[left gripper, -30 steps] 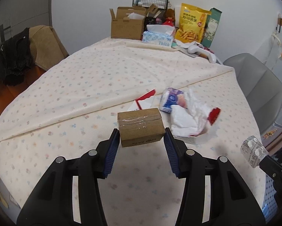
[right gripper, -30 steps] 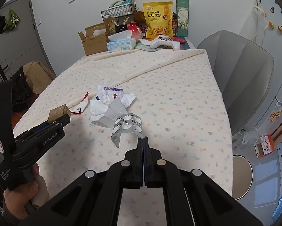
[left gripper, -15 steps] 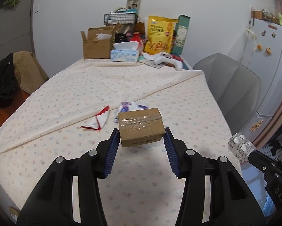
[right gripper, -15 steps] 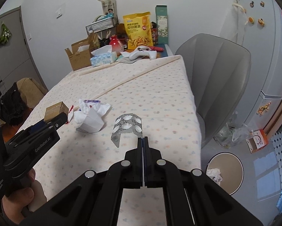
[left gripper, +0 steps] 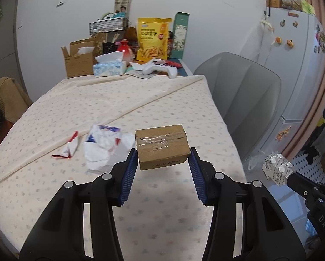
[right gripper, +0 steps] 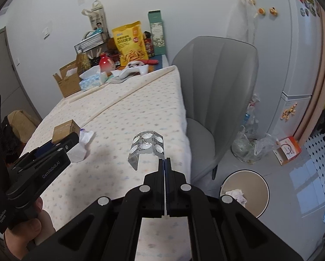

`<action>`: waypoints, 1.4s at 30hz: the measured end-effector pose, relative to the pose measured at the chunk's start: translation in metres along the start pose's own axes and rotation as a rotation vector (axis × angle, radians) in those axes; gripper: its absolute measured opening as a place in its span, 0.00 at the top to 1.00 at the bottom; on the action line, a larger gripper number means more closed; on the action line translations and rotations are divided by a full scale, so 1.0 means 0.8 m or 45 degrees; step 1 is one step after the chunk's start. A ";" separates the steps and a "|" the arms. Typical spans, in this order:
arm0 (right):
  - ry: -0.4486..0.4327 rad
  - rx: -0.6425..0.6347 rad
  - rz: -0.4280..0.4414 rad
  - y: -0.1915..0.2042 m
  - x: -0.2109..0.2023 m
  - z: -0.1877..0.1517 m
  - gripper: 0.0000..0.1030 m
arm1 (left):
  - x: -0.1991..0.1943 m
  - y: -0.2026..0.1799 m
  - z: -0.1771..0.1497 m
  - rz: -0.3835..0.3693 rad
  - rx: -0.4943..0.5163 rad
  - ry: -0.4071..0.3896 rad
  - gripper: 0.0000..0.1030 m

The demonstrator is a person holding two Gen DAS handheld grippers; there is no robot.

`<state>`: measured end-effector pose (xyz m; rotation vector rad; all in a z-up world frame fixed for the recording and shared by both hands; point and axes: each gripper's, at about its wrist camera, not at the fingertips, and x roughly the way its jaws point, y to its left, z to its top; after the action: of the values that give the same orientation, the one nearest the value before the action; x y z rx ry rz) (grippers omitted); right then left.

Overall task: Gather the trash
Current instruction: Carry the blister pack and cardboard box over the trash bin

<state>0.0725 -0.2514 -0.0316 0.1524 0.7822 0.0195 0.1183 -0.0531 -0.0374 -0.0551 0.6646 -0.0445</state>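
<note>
**Both claws loaded, held above the surface**

Left claw (left gripper: 163,163): clenched on a small taped cardboard box (left gripper: 161,149), blue pads pressed to its two sides, box lifted clear of the floral-clothed surface (left gripper: 140,100). Right claw (right gripper: 164,163): pinched tight on one edge of a bent foil blister pack (right gripper: 147,146), raised near the surface's right edge. Left behind on the cloth: a heap of crumpled white tissue and wrappers (left gripper: 103,146), with a red-and-white torn wrapper (left gripper: 70,149) just beside it. Down on the floor to the right, next to the grey chair (right gripper: 219,82): a round bin (right gripper: 245,190) with some crumpled paper inside. At the far end: tissue box (left gripper: 109,68), snack bag (left gripper: 153,40), white game controller (left gripper: 160,67).
</note>
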 end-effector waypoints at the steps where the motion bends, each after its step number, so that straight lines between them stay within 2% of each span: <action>1: -0.002 0.012 -0.010 -0.010 -0.001 0.000 0.98 | 0.002 -0.009 0.000 -0.009 0.010 0.004 0.53; 15: -0.016 0.181 -0.139 -0.131 -0.008 0.003 0.98 | 0.039 -0.149 0.004 -0.158 0.187 0.061 0.53; 27: 0.018 0.332 -0.231 -0.233 0.011 -0.006 0.98 | 0.085 -0.261 -0.015 -0.242 0.337 0.159 0.53; 42: 0.107 0.474 -0.283 -0.328 0.072 -0.025 0.98 | 0.144 -0.340 -0.038 -0.276 0.446 0.267 0.53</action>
<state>0.0892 -0.5039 -0.1238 0.4187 0.8778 -0.3339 0.1841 -0.3327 -0.1142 0.2182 0.8501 -0.3784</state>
